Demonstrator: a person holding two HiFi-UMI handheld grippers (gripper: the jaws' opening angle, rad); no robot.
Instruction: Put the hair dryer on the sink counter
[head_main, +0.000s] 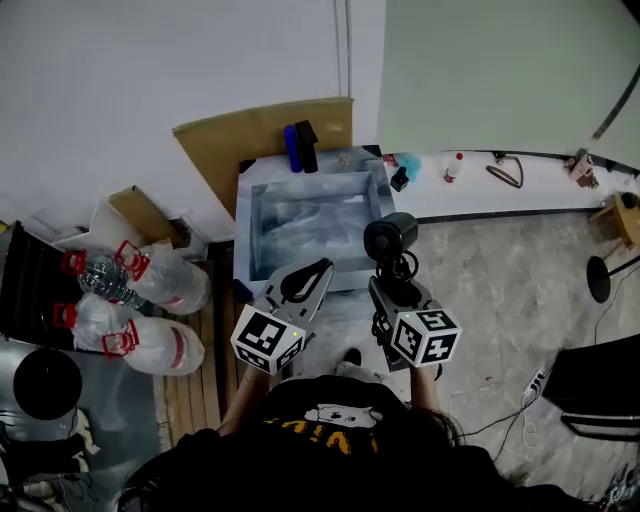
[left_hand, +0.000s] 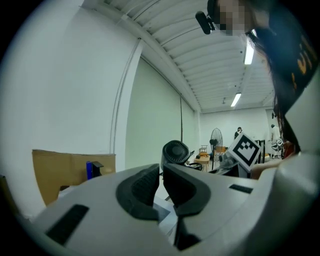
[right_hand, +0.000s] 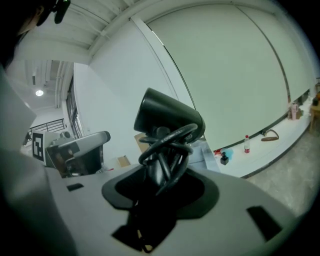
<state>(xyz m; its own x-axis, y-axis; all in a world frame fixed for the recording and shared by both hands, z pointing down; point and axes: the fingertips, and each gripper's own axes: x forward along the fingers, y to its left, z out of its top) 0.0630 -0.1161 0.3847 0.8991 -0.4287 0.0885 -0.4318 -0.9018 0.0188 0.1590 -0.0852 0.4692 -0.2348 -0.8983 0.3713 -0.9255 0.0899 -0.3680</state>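
Note:
The black hair dryer (head_main: 390, 238) stands upright in my right gripper (head_main: 392, 285), which is shut on its handle and the coiled cord (right_hand: 167, 150). Its barrel (right_hand: 170, 117) rises above the jaws. It hangs in the air just off the front right corner of the steel sink counter (head_main: 245, 235). My left gripper (head_main: 305, 280) hovers beside it over the counter's front edge, shut with nothing between its pads (left_hand: 145, 182). From the left gripper view the hair dryer's rear grille (left_hand: 176, 151) shows past the jaw tips.
A blue and a black bottle (head_main: 300, 147) stand at the sink's back rim, with cardboard (head_main: 230, 150) behind. Large water jugs (head_main: 140, 290) lie on the floor at left. A white ledge (head_main: 540, 195) with small bottles runs right. A black stand base (head_main: 600, 278) sits far right.

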